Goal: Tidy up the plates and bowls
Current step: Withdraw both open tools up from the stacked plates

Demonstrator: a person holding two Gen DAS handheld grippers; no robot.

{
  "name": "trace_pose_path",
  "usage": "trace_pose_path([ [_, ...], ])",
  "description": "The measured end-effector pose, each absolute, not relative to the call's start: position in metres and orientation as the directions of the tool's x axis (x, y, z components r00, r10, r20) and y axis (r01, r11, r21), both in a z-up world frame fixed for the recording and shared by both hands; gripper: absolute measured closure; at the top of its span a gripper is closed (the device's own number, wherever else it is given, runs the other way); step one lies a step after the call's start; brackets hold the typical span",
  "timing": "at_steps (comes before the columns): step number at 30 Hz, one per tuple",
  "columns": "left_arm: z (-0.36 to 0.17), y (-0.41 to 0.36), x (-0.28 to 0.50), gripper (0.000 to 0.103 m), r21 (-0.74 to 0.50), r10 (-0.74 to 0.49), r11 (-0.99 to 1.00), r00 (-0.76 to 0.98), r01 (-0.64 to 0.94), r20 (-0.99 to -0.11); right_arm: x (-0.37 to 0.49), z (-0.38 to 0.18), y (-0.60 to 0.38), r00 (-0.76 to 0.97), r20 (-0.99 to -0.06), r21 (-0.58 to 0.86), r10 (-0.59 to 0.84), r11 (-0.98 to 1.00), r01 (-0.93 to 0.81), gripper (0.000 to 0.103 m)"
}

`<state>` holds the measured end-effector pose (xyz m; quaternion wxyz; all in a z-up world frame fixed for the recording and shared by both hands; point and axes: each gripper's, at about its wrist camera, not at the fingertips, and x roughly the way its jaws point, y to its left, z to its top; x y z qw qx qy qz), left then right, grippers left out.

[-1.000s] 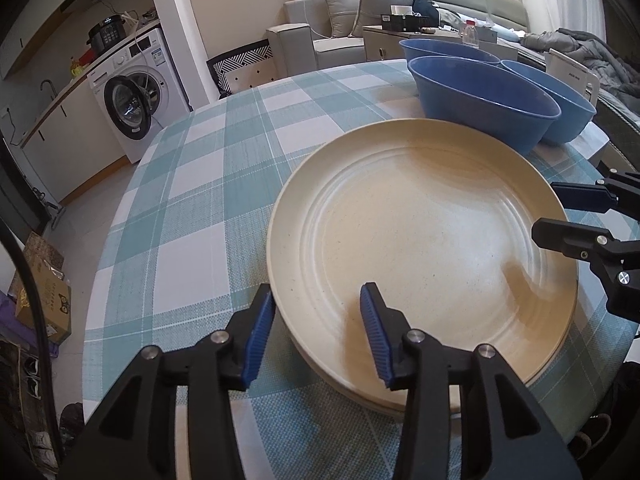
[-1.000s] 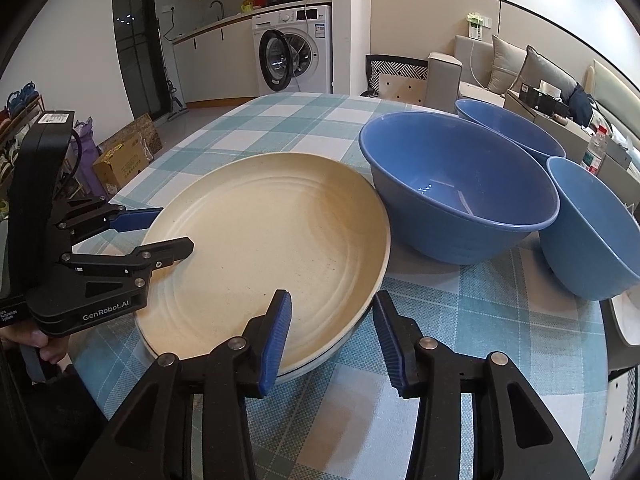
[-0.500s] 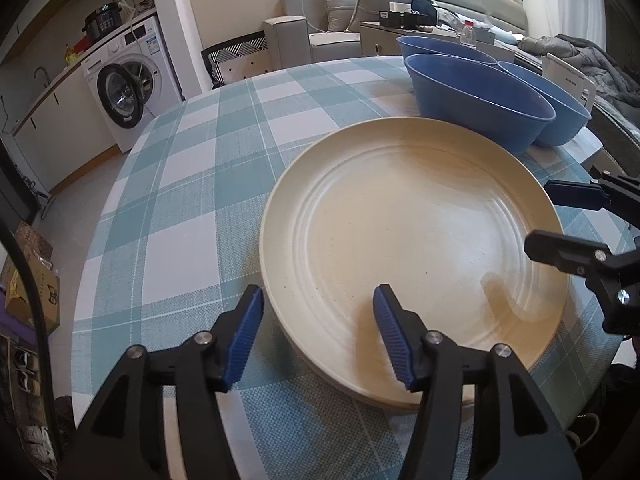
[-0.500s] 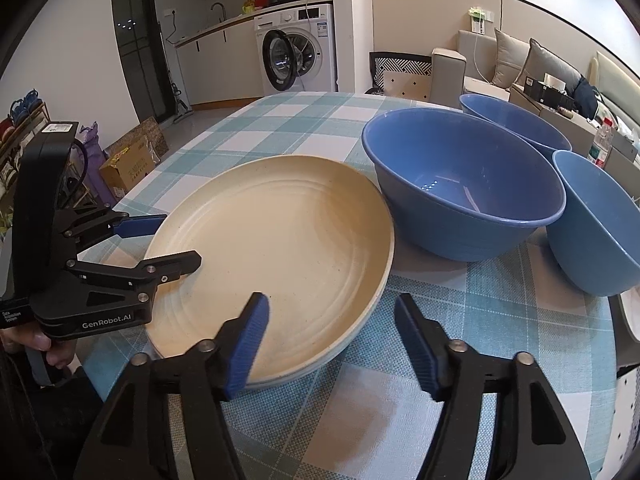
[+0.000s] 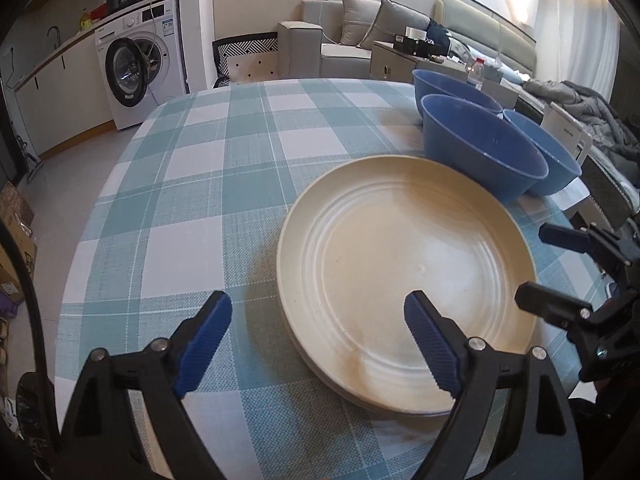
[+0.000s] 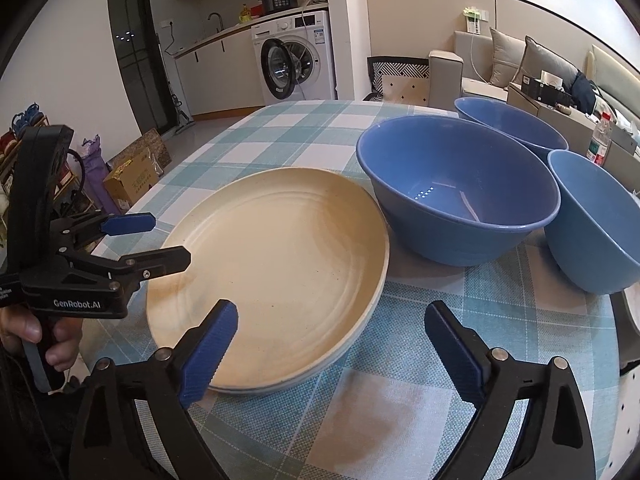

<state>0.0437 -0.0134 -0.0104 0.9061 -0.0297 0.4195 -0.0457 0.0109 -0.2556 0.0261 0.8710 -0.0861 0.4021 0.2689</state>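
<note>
A stack of cream plates (image 5: 404, 276) (image 6: 276, 268) lies on the checked tablecloth near the table's front edge. Three blue bowls stand behind it: a near one (image 6: 456, 188) (image 5: 480, 152), a far one (image 6: 512, 124) (image 5: 452, 84) and a right one (image 6: 596, 216) (image 5: 548, 152). My left gripper (image 5: 318, 320) hovers over the stack's near left rim, its jaws opening, pads off the plate. My right gripper (image 6: 332, 328) straddles the stack's near right rim, jaws opening, nothing pressed. Each gripper shows in the other's view: the right gripper (image 5: 552, 268) and the left gripper (image 6: 160, 240), held by a hand (image 6: 44, 344).
The round table (image 5: 192, 200) carries a teal and white checked cloth. A white object (image 6: 630, 304) lies at the table's right edge. Beyond stand a washing machine (image 5: 136, 60), a sofa (image 5: 360, 36) and cardboard boxes (image 6: 136, 172) on the floor.
Both grippers' jaws have spread wide, coming off the plate stack's rim. The left gripper rolled and drew back a little. The stack rests on the table.
</note>
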Motion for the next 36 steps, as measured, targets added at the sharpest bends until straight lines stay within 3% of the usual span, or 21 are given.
trace_pose_path([
  [5, 0.0, -0.009, 0.047, 0.0, -0.137, -0.136, 0.989, 0.667, 0.052, -0.732, 0.01, 0.033, -0.256, 0.54, -0.735, 0.063, 0.409, 0.835, -0.546, 0.001],
  [36, 0.072, -0.04, 0.096, 0.0, -0.14, -0.209, 0.978, 0.765, 0.155, -0.609, 0.03, 0.131, -0.303, 0.662, -0.618, 0.042, 0.424, 0.859, -0.511, 0.001],
])
